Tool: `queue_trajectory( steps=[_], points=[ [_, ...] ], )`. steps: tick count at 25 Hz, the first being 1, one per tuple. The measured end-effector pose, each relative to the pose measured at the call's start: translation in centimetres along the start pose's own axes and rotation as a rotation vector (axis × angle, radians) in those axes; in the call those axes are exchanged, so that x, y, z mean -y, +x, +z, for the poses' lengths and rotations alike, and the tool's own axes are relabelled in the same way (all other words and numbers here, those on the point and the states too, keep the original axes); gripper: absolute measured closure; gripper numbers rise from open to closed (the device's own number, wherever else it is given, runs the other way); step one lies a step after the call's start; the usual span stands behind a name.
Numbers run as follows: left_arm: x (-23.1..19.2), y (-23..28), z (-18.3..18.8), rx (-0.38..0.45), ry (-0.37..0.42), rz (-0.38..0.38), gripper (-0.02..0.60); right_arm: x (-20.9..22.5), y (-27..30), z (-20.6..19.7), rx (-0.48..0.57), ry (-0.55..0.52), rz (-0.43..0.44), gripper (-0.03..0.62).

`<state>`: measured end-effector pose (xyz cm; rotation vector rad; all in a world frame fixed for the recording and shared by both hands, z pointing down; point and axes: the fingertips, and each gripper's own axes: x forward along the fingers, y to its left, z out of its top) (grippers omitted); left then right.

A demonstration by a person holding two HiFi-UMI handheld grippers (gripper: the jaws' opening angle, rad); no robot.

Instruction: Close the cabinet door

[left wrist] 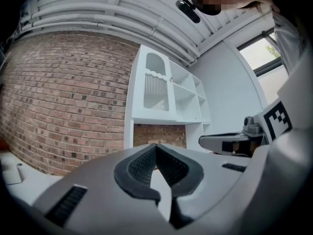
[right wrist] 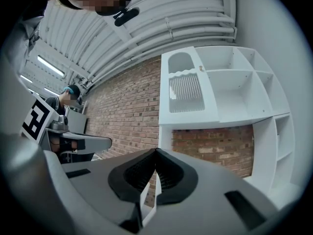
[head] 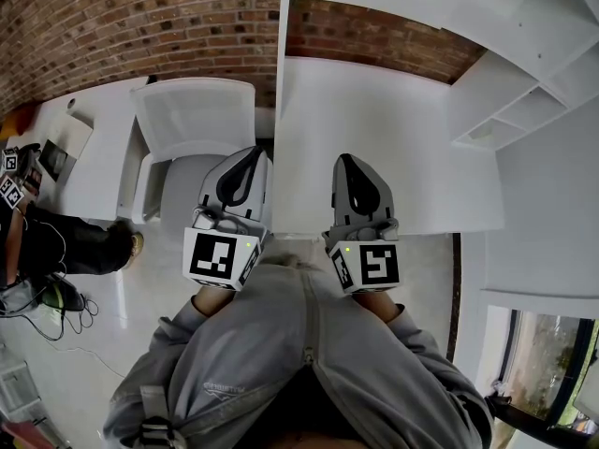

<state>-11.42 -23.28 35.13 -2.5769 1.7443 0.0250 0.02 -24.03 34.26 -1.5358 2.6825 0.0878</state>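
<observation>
Red-brown brick wall stands behind a white cabinet unit, which has open shelf compartments in its upper half and a bare brick niche below them. The cabinet door is the leftmost panel of that upper half, white, with an arched cut-out at the top and a slatted section under it. From both gripper views it seems to lie in line with the shelf fronts, though whether it is fully flush cannot be told. A white desktop runs out from the niche toward the person, and a white chair sits just left of it. The left gripper points level at the unit with its black ribbed pads meeting at the tips and nothing between them. The right gripper is held the same way beside it, jaws closed tip to tip and empty, with only the unit's white upright showing through the slit behind them. In the head view both grippers hang side by side near the desktop's front edge, well apart from the door. Their marker cubes face the camera above the person's grey sweatshirt. Another person in dark clothes is at the far left of the floor. A window shows at lower right, and white pipes cross the ceiling overhead.
</observation>
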Motion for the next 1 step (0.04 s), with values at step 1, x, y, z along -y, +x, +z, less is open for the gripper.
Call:
queue_trajectory(
  steps=[1],
  points=[
    [0.17, -0.03, 0.04, 0.001, 0.0, -0.002, 0.575, -0.05, -0.07, 0.05, 0.0, 0.004, 0.002, 0.568]
  ],
)
